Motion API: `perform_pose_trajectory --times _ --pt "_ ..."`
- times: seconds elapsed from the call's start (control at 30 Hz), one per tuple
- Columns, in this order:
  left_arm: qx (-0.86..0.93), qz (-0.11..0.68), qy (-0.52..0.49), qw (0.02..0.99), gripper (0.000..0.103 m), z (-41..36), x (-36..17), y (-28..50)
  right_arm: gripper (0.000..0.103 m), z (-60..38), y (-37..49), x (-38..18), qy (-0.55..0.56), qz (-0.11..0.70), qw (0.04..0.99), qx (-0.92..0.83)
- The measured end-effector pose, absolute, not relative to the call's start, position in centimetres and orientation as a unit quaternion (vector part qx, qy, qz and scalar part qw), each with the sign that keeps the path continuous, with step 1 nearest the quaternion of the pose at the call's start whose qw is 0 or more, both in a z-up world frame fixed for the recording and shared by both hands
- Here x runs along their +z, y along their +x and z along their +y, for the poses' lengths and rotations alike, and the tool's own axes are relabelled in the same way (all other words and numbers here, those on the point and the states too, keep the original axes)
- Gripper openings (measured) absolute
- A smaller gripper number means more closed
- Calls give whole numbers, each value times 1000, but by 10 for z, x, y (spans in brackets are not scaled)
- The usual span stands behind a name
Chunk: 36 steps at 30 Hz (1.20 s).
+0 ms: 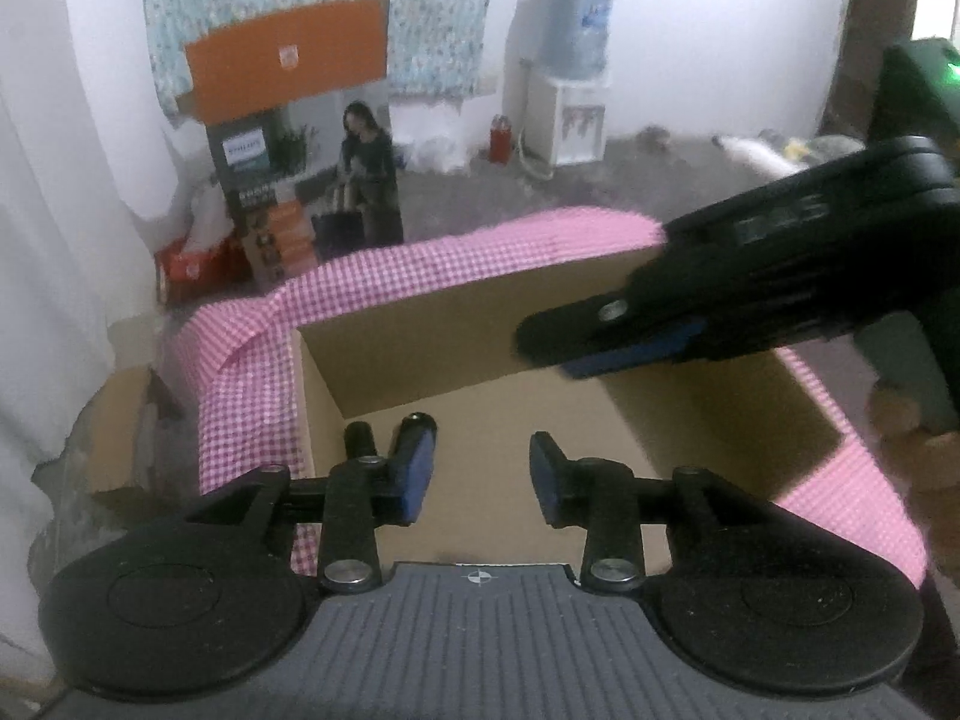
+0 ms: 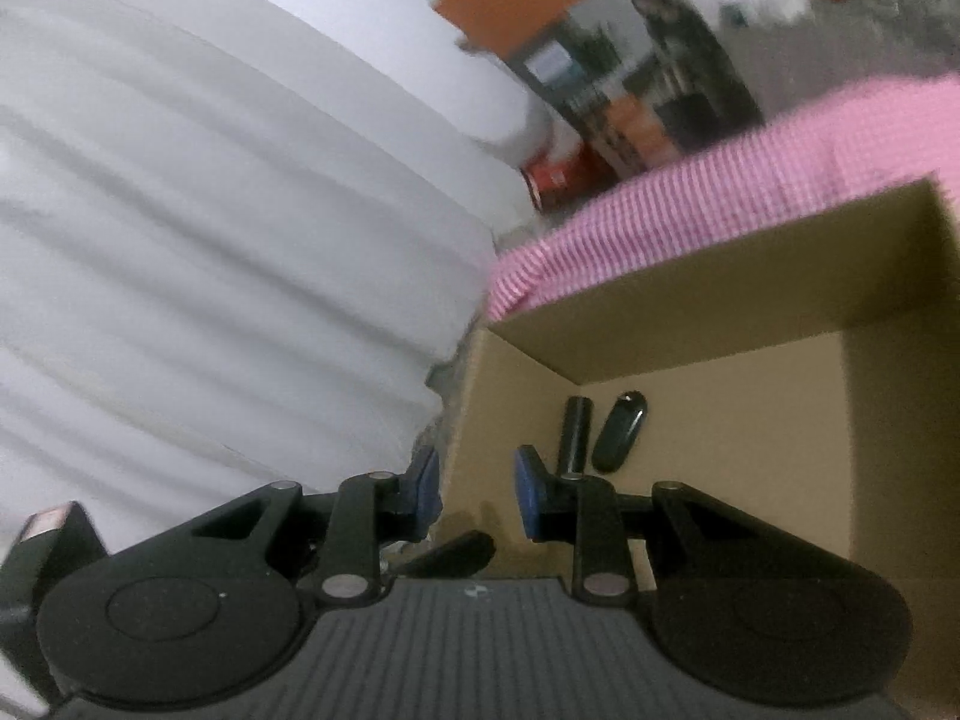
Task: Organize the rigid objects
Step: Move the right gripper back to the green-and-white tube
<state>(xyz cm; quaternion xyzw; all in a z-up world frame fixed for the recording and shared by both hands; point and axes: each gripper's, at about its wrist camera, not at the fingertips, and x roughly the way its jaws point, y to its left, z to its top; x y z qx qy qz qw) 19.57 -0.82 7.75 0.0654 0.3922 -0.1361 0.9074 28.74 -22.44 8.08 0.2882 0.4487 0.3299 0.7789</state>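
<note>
We hold both grippers over the box [image 1: 456,324]. The left gripper [image 1: 480,468] and right gripper [image 2: 477,489] have jaws apart, holding nothing. Two black things, a tube [image 2: 573,432] and an oval thing [image 2: 618,432], lie side by side at the middle of the right view, tidy on the box floor.

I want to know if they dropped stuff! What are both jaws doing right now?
Left gripper: jaws open, nothing between them.
Right gripper: jaws open, holding nothing; two black items lie in the cardboard box.

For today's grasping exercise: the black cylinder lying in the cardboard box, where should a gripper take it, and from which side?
Grip the black cylinder at mid-length, coming from above. It lies flat on the floor of the cardboard box, close beside the black oval object, so the gap for a finger looks tight; probably close across its round sides.
</note>
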Motion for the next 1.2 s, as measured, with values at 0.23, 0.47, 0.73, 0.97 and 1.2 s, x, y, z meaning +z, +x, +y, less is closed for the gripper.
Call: perform_pose_trajectory --times 0.23,0.47,0.73,0.97,1.2 --pt "-149 362 61 918 48 -5 88 144 30 -265 215 105 292 395 801 344" --pt "-160 357 64 918 53 -9 68 98 31 -308 151 80 320 382 801 332" --pt "-191 375 72 904 55 -28 15 68 31 -345 101 20 350 410 786 303" --pt "-210 385 95 894 55 -49 -29 57 31 -352 85 -27 341 451 783 257" --pt "-215 391 122 886 53 -65 -46 68 30 -344 105 -53 327 477 779 241"
